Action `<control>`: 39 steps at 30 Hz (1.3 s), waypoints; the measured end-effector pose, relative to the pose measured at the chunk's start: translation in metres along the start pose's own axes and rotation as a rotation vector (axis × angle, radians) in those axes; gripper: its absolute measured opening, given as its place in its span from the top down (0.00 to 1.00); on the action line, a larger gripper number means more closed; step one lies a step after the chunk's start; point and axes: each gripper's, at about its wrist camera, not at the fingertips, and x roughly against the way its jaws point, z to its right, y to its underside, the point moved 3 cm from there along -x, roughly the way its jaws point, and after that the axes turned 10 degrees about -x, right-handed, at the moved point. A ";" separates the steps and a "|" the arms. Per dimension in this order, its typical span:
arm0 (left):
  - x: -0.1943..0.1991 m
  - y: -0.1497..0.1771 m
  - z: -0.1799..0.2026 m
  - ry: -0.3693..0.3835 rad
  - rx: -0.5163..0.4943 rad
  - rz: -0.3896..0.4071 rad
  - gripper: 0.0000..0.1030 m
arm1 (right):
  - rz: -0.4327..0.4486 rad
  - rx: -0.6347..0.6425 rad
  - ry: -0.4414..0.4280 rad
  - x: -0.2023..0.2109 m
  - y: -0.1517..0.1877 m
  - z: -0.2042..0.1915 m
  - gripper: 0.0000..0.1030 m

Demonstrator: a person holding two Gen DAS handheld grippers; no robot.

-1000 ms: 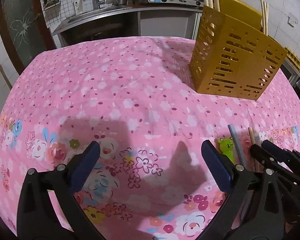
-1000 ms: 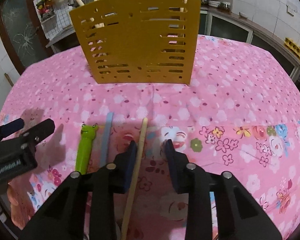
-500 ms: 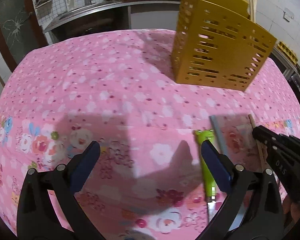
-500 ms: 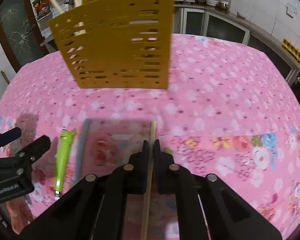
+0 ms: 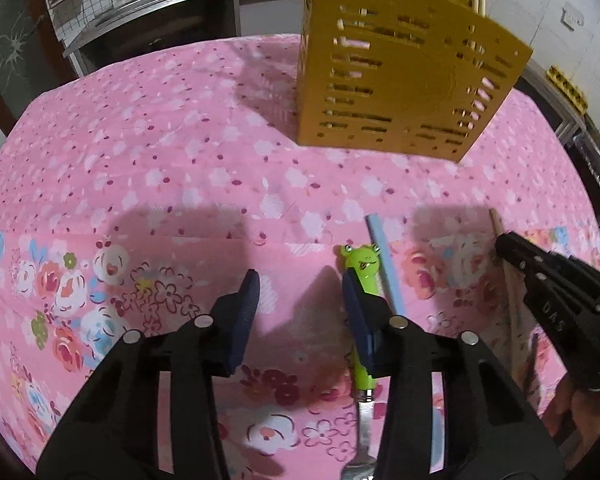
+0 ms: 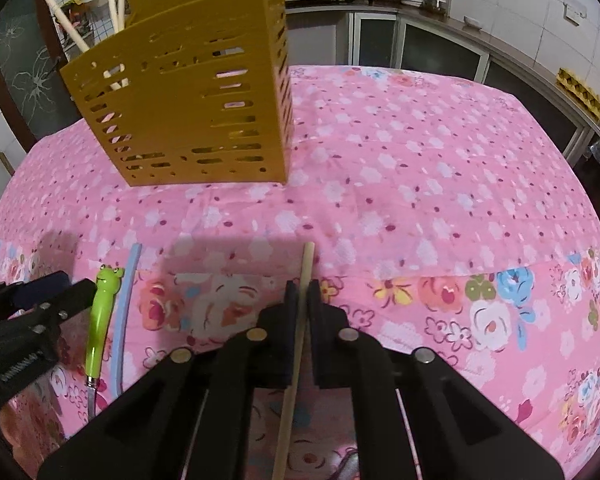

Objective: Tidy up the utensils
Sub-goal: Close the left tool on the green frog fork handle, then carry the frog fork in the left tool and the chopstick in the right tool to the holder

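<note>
Both grippers angle steeply down toward the table, fingers pointing away from the person.

The right gripper [image 6: 302, 296] is clenched on a wooden chopstick [image 6: 305, 268]. The dark blue pads pinch the thin, pale, round stick, which runs straight between them, with its far tip poking out ahead over the cloth. In the left wrist view the right gripper [image 5: 504, 246] enters from the right edge, black and matte, with the chopstick [image 5: 496, 220] showing beside its tip.

The left gripper [image 5: 300, 292] has just been closing. Its jaws stand partly apart with only cloth between them, gripping nothing. Its right-hand pad [image 5: 354, 304] sits just over the left side of the frog-handled utensil [image 5: 362, 264], which lies outside the gap; contact can't be told. That utensil has a glossy lime-green plastic handle with a cartoon frog head at the far end and a metal shaft toward the camera. A flat light-blue stick [image 5: 384, 264] lies just beside it on the right, roughly parallel.

The tablecloth [image 5: 160, 168] is pink cotton with a small white blossom print and a larger floral border, slightly creased. The utensil holder [image 6: 196, 104] stands upright farther back. It is boxy, mustard-yellow plastic with slotted walls, and has pale chopsticks [image 6: 66, 26] sticking up out of it.
</note>
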 end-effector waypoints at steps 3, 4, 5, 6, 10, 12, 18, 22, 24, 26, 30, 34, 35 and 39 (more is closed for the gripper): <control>0.005 -0.003 0.007 0.013 -0.013 0.008 0.59 | -0.003 -0.001 0.011 -0.004 -0.004 0.007 0.94; 0.005 -0.004 0.011 0.017 -0.024 0.008 0.59 | -0.006 -0.004 0.006 -0.005 -0.003 0.008 0.94; 0.004 -0.005 0.016 0.016 -0.040 0.004 0.60 | -0.008 -0.009 0.000 -0.006 -0.003 0.009 0.94; 0.001 -0.005 0.020 0.012 -0.051 -0.003 0.61 | -0.008 -0.009 0.000 -0.006 -0.003 0.009 0.94; -0.011 -0.008 0.025 0.047 -0.046 -0.041 0.76 | -0.014 -0.013 -0.011 -0.007 -0.003 0.011 0.94; -0.017 -0.011 0.025 0.034 -0.052 -0.061 0.79 | -0.025 -0.023 -0.022 -0.008 -0.004 0.012 0.94; -0.025 -0.024 0.021 0.042 -0.031 -0.079 0.80 | -0.038 -0.018 -0.015 -0.012 -0.007 0.011 0.94; -0.028 -0.029 0.028 0.009 -0.058 -0.077 0.81 | -0.058 -0.016 0.008 -0.016 -0.010 0.007 0.94; -0.029 -0.030 0.028 0.005 -0.052 -0.078 0.81 | -0.067 -0.014 0.020 -0.016 -0.011 0.006 0.94; -0.028 -0.033 0.029 0.007 -0.047 -0.073 0.81 | -0.067 -0.018 0.019 -0.016 -0.010 0.006 0.94; -0.020 -0.030 0.026 0.004 -0.038 -0.049 0.81 | -0.029 -0.037 -0.010 -0.007 -0.011 0.008 0.94; 0.001 -0.027 0.023 -0.013 -0.047 0.021 0.81 | 0.032 -0.046 -0.056 0.013 -0.014 0.007 0.94; 0.006 -0.027 0.022 -0.018 -0.047 0.040 0.81 | 0.049 -0.042 -0.068 0.019 -0.015 0.006 0.94; 0.038 -0.031 0.015 -0.027 -0.042 0.142 0.81 | 0.142 -0.045 -0.143 0.049 -0.018 -0.001 0.95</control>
